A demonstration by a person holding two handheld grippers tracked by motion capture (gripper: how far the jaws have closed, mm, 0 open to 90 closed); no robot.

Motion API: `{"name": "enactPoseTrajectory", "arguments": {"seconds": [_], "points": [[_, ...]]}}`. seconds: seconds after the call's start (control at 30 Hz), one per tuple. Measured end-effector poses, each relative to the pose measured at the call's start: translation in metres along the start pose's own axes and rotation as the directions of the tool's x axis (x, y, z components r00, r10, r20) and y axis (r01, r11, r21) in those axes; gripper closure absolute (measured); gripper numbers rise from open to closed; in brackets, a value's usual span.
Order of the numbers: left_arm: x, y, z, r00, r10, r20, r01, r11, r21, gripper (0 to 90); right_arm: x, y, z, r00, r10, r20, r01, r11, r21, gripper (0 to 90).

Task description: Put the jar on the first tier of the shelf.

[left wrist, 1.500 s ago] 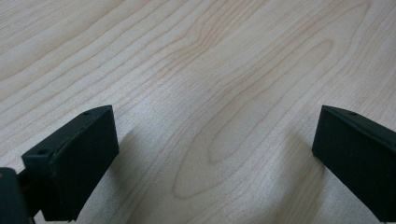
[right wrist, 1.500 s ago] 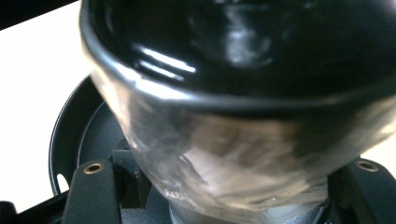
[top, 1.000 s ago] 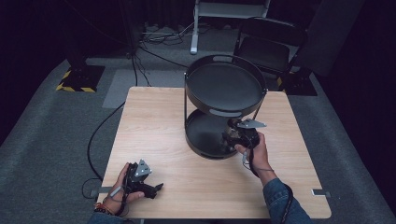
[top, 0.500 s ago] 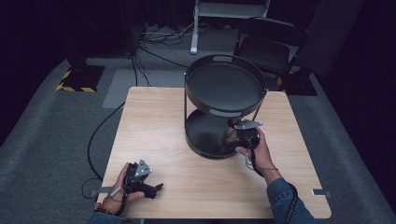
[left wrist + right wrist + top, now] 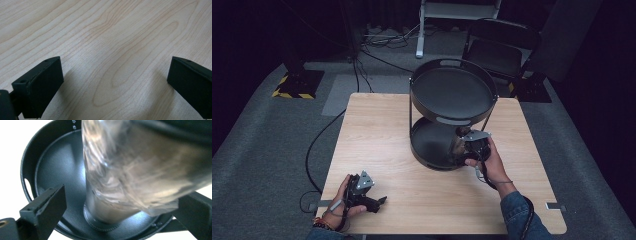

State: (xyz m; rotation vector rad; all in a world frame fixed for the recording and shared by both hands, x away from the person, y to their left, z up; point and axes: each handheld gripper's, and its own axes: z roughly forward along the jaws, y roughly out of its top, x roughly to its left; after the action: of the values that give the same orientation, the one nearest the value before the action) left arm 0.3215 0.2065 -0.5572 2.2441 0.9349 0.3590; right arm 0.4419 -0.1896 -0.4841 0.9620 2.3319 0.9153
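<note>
Scene: pale wooden table (image 5: pixel 402 150) on grey carpet, with a black two-tier round metal tray stand (image 5: pixel 452 90) set on its far right part.
Right gripper: right gripper (image 5: pixel 462 147) was held in the person's right hand (image 5: pixel 491 162) at the near right edge of the stand's lower tier, pointing in under the upper tier.
Right jaws: spread wide, having just been opening; clear glass tumbler (image 5: pixel 120 175) stood between them with a gap on the left side, the left pad not pressing on it. Contact on the right side could not be told, since the glass hid that pad's face.
Glass: upright, base resting on the dark floor of the lower tier (image 5: pixel 57 170), near that tier's near rim; very close to the camera in the right gripper view and blurred.
Lower tier: rim carried an oval handle slot (image 5: pixel 28 188) on the left in the right gripper view.
Upper tier: round black tray (image 5: pixel 451 92) with a handle cut-out at its near rim.
Left gripper: left gripper (image 5: pixel 379 201) lay in the person's left hand (image 5: pixel 343 200) at the near left corner of the table, well apart from the stand.
Left jaws: spread wide over bare wood grain (image 5: pixel 112 50), nothing between them.
Surroundings: black cable (image 5: pixel 319 145) trailed off the table's left edge onto the carpet; dark folding chair (image 5: pixel 499 47) stood behind the table.
</note>
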Motion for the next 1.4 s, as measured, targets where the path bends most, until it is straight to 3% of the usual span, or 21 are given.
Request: {"name": "enactPoseTrajectory", "arguments": {"seconds": [0.37,0.5,0.8,1.13,1.4], "points": [[0.000,0.000,0.000,1.0000,0.000,0.000,0.000,1.0000,0.000,0.1,-0.002,-0.004,-0.014,0.9969,-0.073,0.029,0.073,0.997,0.024,3.1],[0.000,0.000,0.000,1.0000,0.000,0.000,0.000,1.0000,0.000,0.1,-0.004,-0.006,-0.023,0.9922,-0.118,0.040,0.117,0.993,0.027,3.1],[0.000,0.000,0.000,1.0000,0.000,0.000,0.000,1.0000,0.000,0.1,-0.002,-0.017,-0.041,0.9847,-0.168,0.046,0.165,0.985,0.054,3.3],[0.000,0.000,0.000,1.0000,0.000,0.000,0.000,1.0000,0.000,0.1,-0.002,-0.033,-0.059,0.9879,-0.154,0.018,0.154,0.988,0.025,3.3],[0.000,0.000,0.000,1.0000,0.000,0.000,0.000,1.0000,0.000,0.1,-0.007,-0.049,-0.068,0.9871,-0.155,0.041,0.153,0.988,0.033,3.5]]}}
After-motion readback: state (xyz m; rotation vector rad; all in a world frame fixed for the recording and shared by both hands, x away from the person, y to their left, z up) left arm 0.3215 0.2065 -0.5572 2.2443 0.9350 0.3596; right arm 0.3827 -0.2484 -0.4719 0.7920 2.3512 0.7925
